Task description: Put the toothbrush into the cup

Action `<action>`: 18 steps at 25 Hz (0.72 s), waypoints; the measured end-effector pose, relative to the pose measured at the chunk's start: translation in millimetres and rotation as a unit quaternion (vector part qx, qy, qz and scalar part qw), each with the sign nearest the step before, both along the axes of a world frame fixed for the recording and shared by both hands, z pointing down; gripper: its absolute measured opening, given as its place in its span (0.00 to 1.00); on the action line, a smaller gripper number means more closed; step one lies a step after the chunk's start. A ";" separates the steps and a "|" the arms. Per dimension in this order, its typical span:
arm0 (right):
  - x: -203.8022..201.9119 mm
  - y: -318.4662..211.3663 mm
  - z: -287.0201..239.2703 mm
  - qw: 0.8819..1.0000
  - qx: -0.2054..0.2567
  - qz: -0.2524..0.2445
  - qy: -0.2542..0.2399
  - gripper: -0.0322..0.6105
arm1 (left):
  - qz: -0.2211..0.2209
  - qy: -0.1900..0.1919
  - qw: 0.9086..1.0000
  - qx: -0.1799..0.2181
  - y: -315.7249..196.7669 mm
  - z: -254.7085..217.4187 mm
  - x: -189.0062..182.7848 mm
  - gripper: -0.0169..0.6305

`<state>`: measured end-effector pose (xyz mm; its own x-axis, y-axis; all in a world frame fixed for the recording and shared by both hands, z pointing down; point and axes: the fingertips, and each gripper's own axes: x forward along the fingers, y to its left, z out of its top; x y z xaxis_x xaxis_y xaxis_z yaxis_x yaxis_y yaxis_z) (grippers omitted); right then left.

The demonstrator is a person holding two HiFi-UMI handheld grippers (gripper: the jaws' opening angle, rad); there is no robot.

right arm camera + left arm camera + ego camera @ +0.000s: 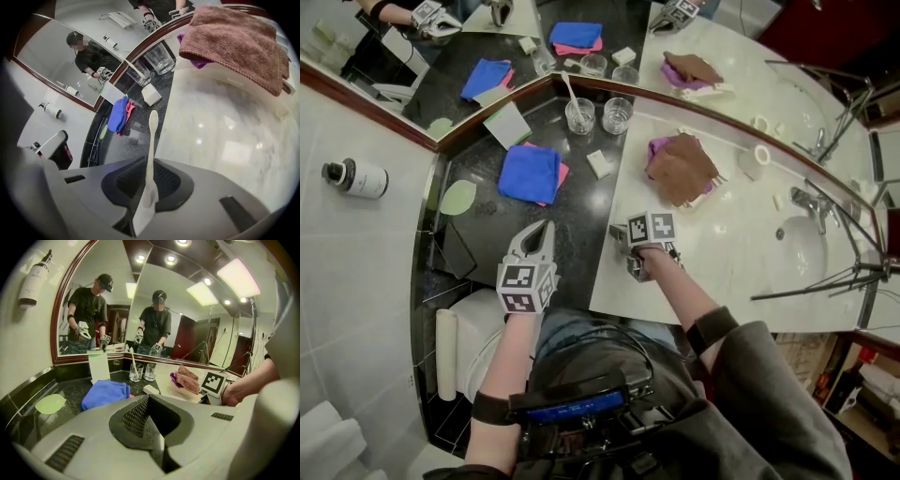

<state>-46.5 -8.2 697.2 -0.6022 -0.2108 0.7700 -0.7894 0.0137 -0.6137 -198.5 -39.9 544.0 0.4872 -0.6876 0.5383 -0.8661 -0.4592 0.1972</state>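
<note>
Right gripper (149, 174) clamped on white toothbrush (152, 136), its head poking past the jaws, over the counter (722, 272), left gripper (542, 231) closed with nothing in it, cup (617, 114) well apart by the mirror (469, 56), second cup (580, 116) holding a brush (570, 92)

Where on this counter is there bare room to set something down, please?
The widest bare patch is the white marble between the brown towel and the sink. A smaller dark strip lies between the blue cloth and the marble edge. The mirror corner is crowded: two glasses, a white block.
</note>
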 end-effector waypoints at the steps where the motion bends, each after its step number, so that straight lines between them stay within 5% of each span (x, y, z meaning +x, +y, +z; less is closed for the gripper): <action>1: -0.3 0.1 2.0 1.000 0.000 0.001 0.002 0.17 | -0.001 0.000 1.000 0.000 0.4 0.1 -1.6 0.03; 18: 5.4 0.2 13.7 0.999 0.000 0.009 0.037 0.26 | -0.011 -0.001 1.000 -0.005 2.8 3.7 -11.4 0.03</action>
